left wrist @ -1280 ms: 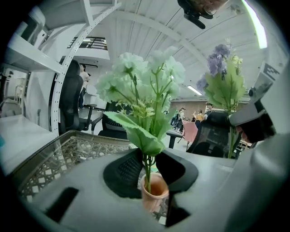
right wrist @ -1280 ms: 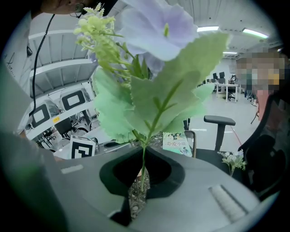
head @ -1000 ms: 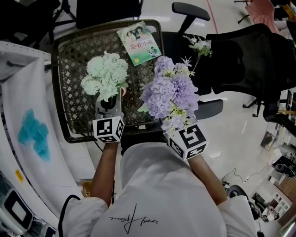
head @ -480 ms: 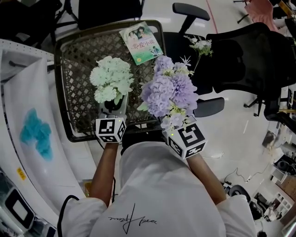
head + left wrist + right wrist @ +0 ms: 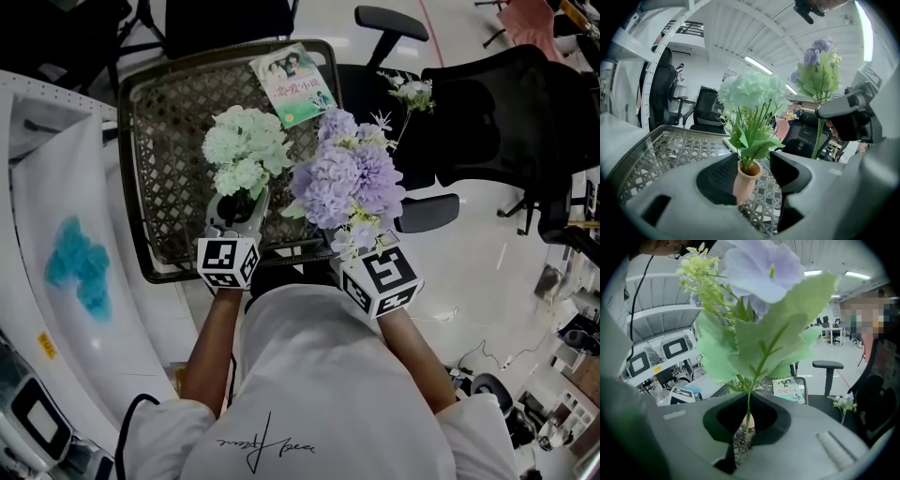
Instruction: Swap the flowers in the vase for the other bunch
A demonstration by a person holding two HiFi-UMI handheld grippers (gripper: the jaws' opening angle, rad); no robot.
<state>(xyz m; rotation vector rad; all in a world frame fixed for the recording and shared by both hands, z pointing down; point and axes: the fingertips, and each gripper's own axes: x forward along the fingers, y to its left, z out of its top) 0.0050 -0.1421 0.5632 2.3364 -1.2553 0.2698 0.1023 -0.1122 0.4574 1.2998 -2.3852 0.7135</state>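
While the left gripper point(image 5: 754, 172), its jaws just opened, stands spread around the terracotta vase point(image 5: 745, 182) on the lattice tabletop point(image 5: 169, 141), pale green flowers point(image 5: 750, 93) fill that vase. The right gripper point(image 5: 747, 420) pinches the stem of the purple bunch point(image 5: 347, 183) beside it, so the swap looks unfinished.

Lattice table point(image 5: 169, 141) with vase point(image 5: 746, 182), booklet point(image 5: 297, 84)

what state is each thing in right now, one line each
left gripper: open, jaws just widened, vase between them
right gripper: shut on purple bunch stem
vase: standing on mesh table, holds green bunch
purple bunch: held aloft
booklet: flat on table
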